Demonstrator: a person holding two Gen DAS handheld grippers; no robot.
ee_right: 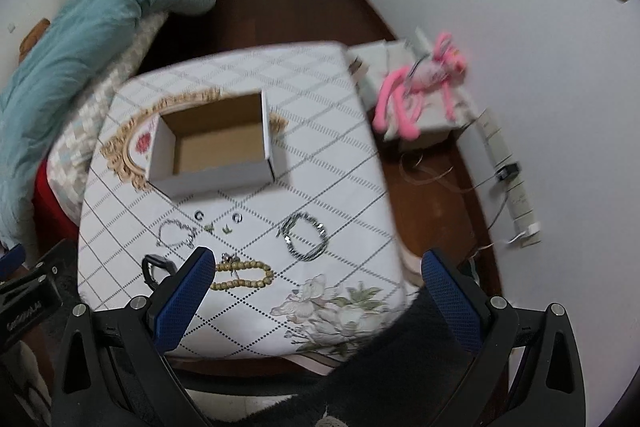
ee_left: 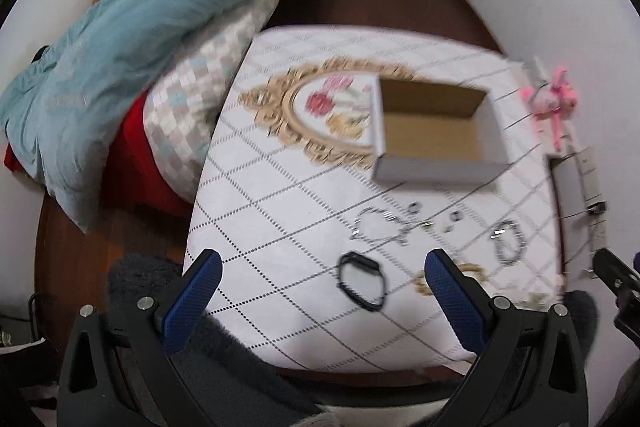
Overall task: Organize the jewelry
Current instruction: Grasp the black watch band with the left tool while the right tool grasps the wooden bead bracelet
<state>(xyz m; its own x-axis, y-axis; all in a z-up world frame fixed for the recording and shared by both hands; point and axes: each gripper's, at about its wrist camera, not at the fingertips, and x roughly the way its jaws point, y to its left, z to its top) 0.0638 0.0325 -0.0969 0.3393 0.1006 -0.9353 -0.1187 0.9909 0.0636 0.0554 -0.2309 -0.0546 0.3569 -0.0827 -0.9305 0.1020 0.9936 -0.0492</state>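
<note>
- Jewelry lies loose on the table (ee_right: 352, 163), in front of the open cardboard box (ee_right: 212, 151), which looks empty: black band (ee_left: 362, 285), thin chain (ee_left: 376, 225), wooden bead bracelet (ee_right: 240, 275), dark metal bracelet (ee_right: 306, 237), two small rings (ee_right: 218, 215).
- Handling guess: all light; chain limp and slippery, beads roll; band springy, grip it across one side of the loop.
- Left gripper (ee_left: 322, 267) spread wide, holding nothing, band between the fingers at 12 o'clock.
- Right gripper (ee_right: 314, 269) spread wide, holding nothing, beads at 10 o'clock.
- Around: teal blanket (ee_left: 140, 27) at 10 o'clock, pink plush toy (ee_right: 416, 95) at 2 o'clock off the table; neither in the way.
- Box wall must be cleared on drop.
</note>
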